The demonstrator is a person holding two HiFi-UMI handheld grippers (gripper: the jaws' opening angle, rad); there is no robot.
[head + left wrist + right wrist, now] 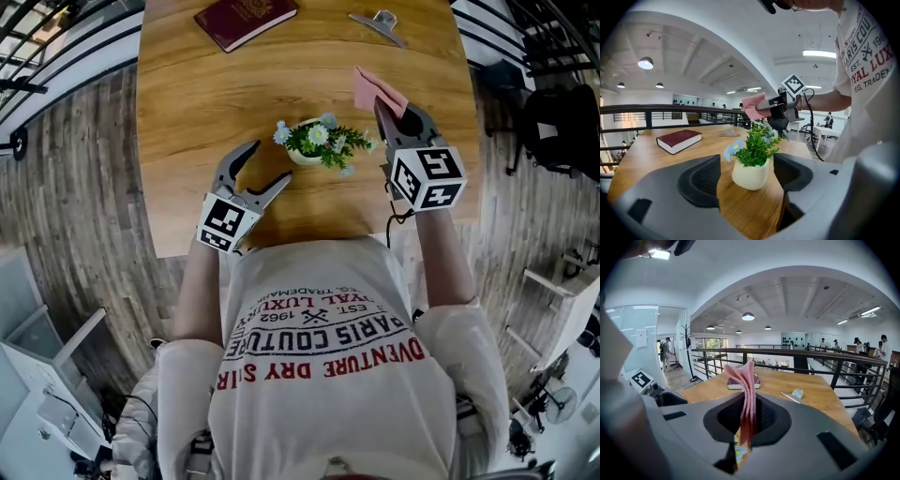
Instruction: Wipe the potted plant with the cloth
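the cloth is in hand but, as we judge it, the wiping itself has not begun. the right gripper (pixel 386 111) is clamped on the pink cloth (pixel 373 89). its own view shows the folded fabric pinched upright between the closed jaws, with the loose end sticking up past them. in the head view this gripper hangs just beside the potted plant (pixel 319 142), on its right, and we see no contact between cloth and leaves.

the left gripper (pixel 270 161) stands wide and holds nothing. in its own view the small cream pot (pixel 750 174) sits framed between the two pads, which are clear of it on both sides. we take this as a reach to steady the pot. what is left is gripping the pot and then passing the cloth over the leaves.

the pot stands upright near the front edge of the wooden table (pixel 187 112). it holds a bushy green plant with pale blue and white flowers, and nothing else that we can see. a dark red book (pixel 246 19) and a small metal object (pixel 380 23) lie at the far edge, well apart from the plant.
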